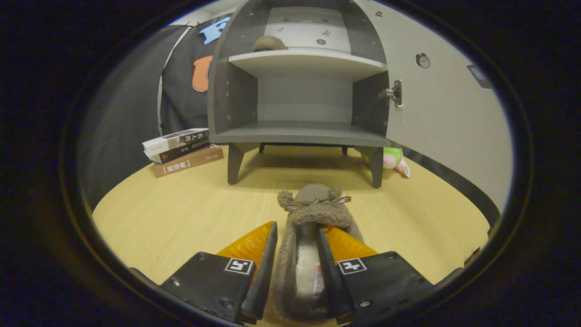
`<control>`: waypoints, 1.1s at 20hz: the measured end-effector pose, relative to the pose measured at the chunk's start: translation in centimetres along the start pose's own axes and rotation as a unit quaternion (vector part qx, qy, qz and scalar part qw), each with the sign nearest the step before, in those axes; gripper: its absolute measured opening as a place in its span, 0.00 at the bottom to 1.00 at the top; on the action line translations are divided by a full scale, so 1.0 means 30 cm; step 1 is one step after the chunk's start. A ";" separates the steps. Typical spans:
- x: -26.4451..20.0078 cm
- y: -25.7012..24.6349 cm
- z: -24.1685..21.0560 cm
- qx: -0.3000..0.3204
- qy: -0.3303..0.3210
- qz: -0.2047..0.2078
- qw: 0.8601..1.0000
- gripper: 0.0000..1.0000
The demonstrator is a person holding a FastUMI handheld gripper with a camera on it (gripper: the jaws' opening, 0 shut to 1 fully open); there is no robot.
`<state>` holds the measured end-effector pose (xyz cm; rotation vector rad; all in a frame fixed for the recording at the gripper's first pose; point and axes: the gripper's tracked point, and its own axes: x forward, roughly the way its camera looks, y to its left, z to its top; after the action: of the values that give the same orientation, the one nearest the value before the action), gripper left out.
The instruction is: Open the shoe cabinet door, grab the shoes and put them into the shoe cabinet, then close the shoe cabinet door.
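A fuzzy grey-brown slipper [313,213] with a small bow lies on the wooden table [181,218], toe toward the shoe cabinet [299,131]. My gripper [297,227] is open and straddles the slipper's left side wall: one finger is outside it, the other is inside the opening over the pale insole. The grey cabinet stands just beyond, its door [435,113] swung open to the right. A second slipper [268,43] rests on the upper shelf. The lower shelf is bare.
A stack of books [181,150] lies on the table left of the cabinet. A green and pink plush toy [394,160] sits by the cabinet's right front leg, under the open door. The black booth wall stands behind on the left.
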<state>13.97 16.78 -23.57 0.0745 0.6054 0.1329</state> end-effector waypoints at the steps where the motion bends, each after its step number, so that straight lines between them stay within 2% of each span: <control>1: -0.003 0.017 -0.014 0.009 0.022 0.010 1.000 0.42; 2: -0.014 0.035 -0.022 0.026 0.037 0.025 0.999 0.34; 3: -0.019 0.036 -0.012 0.039 0.034 0.027 0.998 0.21; 5: -0.006 0.039 -0.004 0.038 0.027 0.034 0.998 0.13; 8: -0.010 0.039 0.001 0.040 0.017 0.046 0.998 0.12; 12: -0.054 -0.014 0.018 0.012 -0.008 0.037 0.999 0.12; 15: -0.116 -0.010 0.057 -0.008 -0.031 0.045 0.998 0.11; 18: -0.212 -0.021 0.122 -0.030 -0.067 0.052 0.996 0.11; 22: -0.409 -0.021 0.284 -0.040 -0.122 0.064 0.990 0.11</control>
<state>8.91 14.09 -9.75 0.0510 0.3496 0.2692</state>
